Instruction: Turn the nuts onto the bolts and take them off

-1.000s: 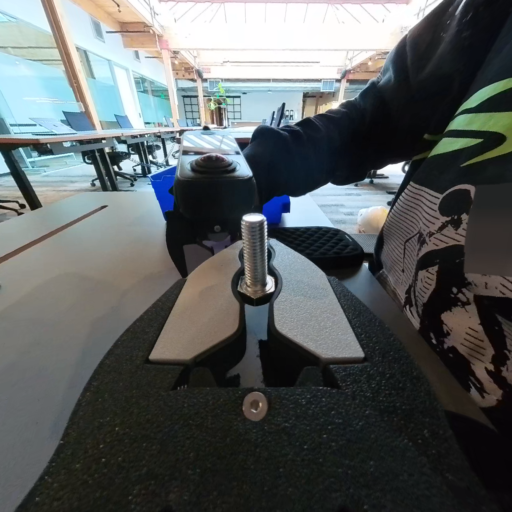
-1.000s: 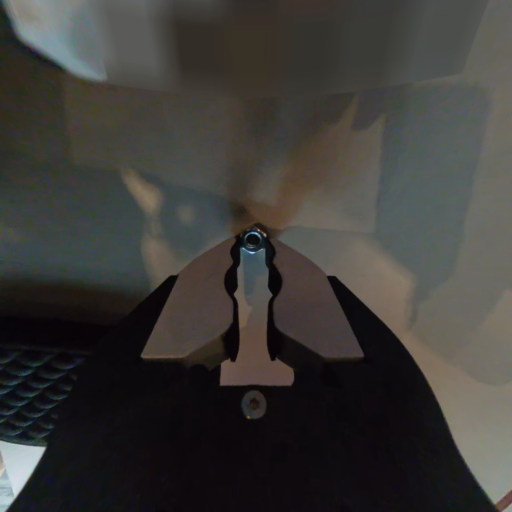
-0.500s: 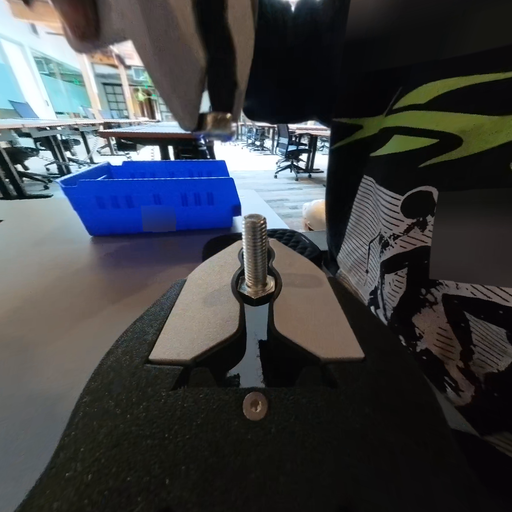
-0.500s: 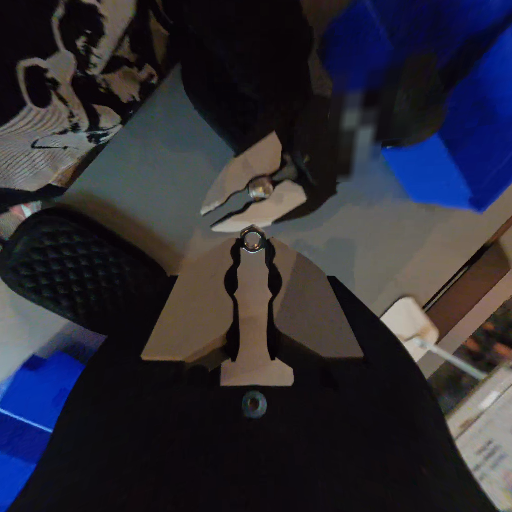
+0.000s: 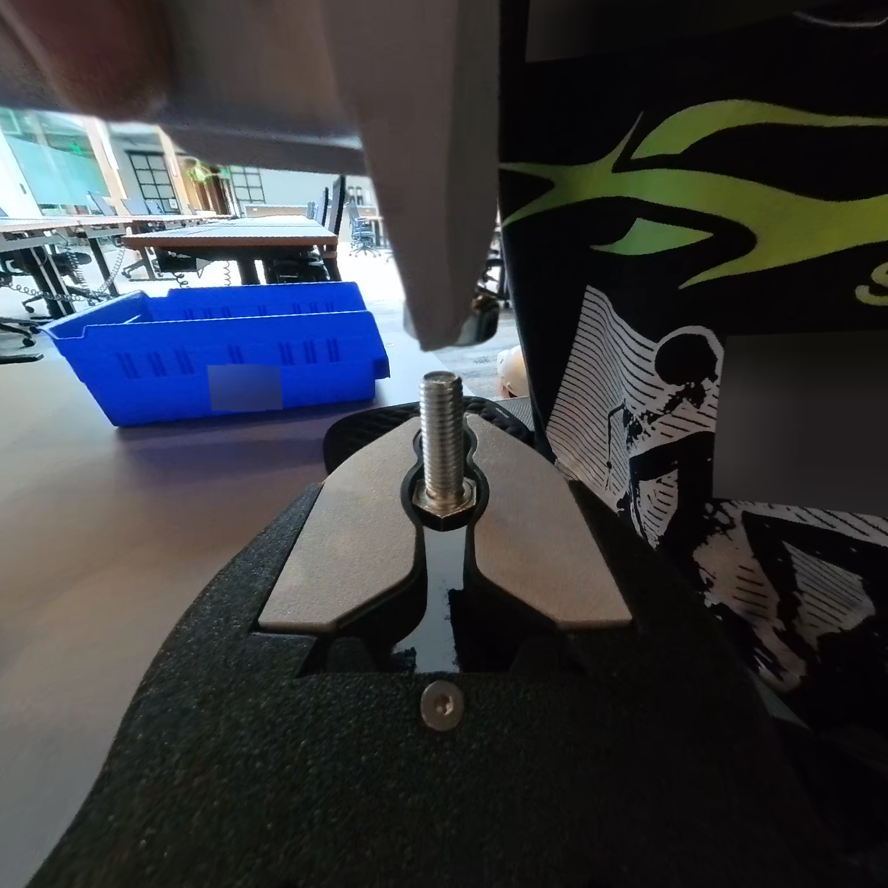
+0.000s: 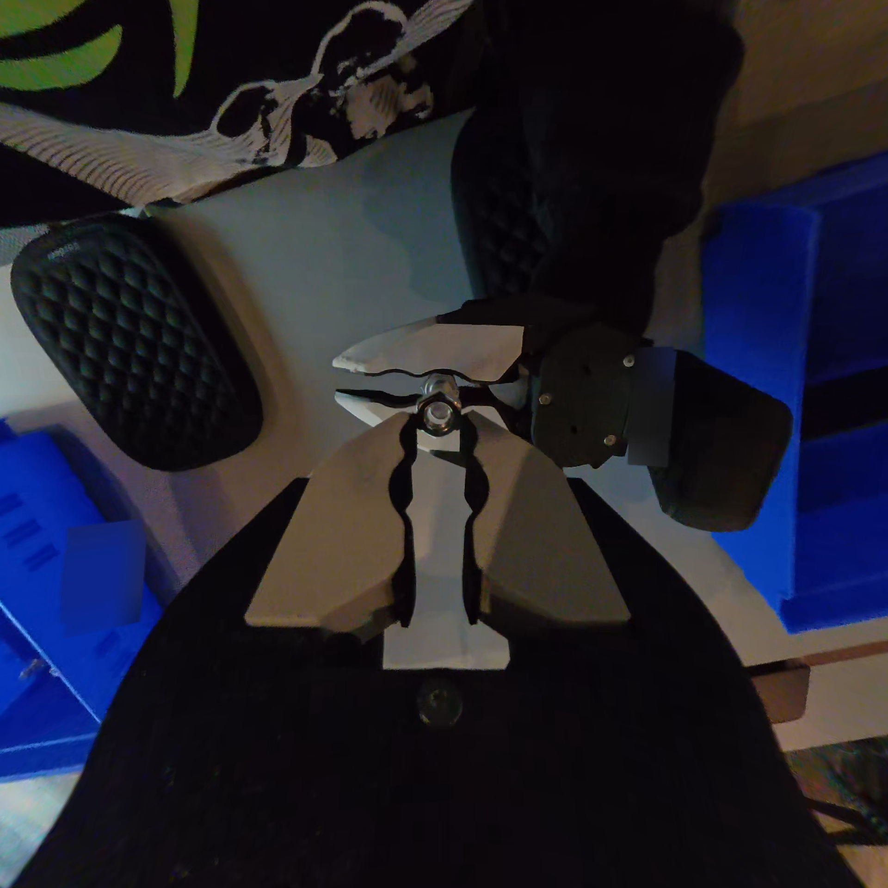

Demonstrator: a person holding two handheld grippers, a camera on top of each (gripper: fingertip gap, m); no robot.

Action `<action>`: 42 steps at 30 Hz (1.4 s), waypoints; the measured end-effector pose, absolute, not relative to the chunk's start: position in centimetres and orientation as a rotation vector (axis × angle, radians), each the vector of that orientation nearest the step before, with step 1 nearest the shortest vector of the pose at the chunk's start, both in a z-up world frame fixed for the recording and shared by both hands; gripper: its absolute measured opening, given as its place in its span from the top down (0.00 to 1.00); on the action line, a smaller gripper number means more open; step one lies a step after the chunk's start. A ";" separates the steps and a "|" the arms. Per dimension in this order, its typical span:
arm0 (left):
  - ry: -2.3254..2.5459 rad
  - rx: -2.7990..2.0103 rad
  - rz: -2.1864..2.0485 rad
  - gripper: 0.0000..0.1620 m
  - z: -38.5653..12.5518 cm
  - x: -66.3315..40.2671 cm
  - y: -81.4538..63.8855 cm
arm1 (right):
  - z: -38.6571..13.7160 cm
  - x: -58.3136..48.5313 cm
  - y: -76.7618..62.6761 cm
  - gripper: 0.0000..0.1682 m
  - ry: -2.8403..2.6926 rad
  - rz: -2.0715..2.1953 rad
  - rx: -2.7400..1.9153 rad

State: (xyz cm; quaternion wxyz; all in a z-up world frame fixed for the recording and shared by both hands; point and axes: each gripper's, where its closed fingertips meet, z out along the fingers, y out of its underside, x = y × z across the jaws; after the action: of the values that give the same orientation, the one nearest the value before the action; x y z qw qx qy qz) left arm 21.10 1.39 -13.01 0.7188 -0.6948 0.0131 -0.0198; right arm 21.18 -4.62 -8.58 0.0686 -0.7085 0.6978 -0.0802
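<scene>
My left gripper [image 5: 442, 427] is shut on the hex head of a silver bolt [image 5: 441, 432], which stands upright with its thread free. My right gripper [image 6: 438, 419] points down from above and is shut on a small silver nut [image 6: 438, 416]. The nut sits right over the bolt's tip [image 6: 439, 384], roughly in line with it; contact cannot be told. In the left wrist view the right gripper's grey fingers [image 5: 427, 216] hang just above the bolt, with a small gap, and mostly hide the nut. The right wrist view shows the left gripper [image 6: 343, 377] lying sideways below.
A blue bin [image 5: 216, 355] stands on the grey table [image 5: 96, 528] behind the bolt; more blue bins show at both sides [image 6: 817, 384] [image 6: 48, 576]. A black quilted pad [image 6: 134, 351] lies on the table. The person's black printed shirt [image 5: 696, 432] is close on the right. The grippers' ends are close to 7 cm from one another.
My right gripper has swung over with the nut and come down to just above the bolt's tip. My left gripper has turned a little and keeps its hold on the bolt.
</scene>
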 end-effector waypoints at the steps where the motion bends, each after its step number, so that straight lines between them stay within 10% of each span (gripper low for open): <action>1: 0.029 -1.535 -0.044 0.93 -13.0 21.1 1.4 | -8.6 21.1 -4.7 0.90 2.092 -0.232 -2.142; 21: -0.005 -1.507 -0.033 0.93 -12.7 20.6 1.1 | -9.7 20.4 -5.2 0.90 2.197 -0.214 -1.997; 42: -0.094 -1.590 0.082 0.94 -13.8 19.2 1.7 | -10.5 19.5 -4.1 0.90 2.973 -0.018 -0.869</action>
State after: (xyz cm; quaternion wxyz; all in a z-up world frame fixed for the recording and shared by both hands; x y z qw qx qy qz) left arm 19.20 1.68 -13.76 0.6986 -0.7134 -0.0421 0.0367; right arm 19.46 -4.06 -10.54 0.0223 -0.2804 0.9596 -0.0058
